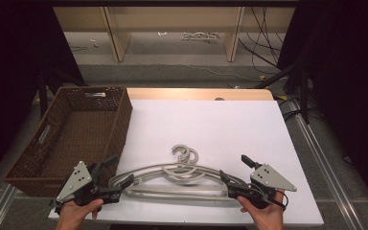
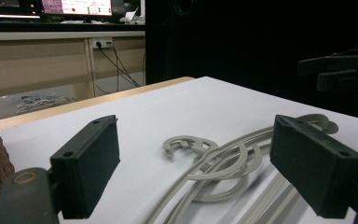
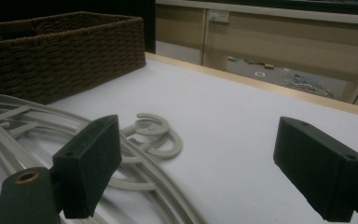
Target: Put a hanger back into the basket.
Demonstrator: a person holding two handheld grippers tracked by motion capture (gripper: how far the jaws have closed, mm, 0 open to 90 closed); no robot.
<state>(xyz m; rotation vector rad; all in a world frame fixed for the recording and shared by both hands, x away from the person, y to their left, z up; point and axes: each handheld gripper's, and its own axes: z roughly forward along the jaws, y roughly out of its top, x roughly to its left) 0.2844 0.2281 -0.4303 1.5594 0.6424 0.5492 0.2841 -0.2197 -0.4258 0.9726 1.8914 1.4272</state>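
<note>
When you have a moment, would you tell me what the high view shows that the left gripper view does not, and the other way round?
High view alone: the left gripper from outside, with its grey three-cornered plate, both hands, and the open inside of the brown woven basket.

Left gripper view alone: the left gripper's black fingers close up and spread apart, plus monitors and a wall socket beyond the table.

Both: the grey hangers lying stacked on the white table, and the right gripper.
</note>
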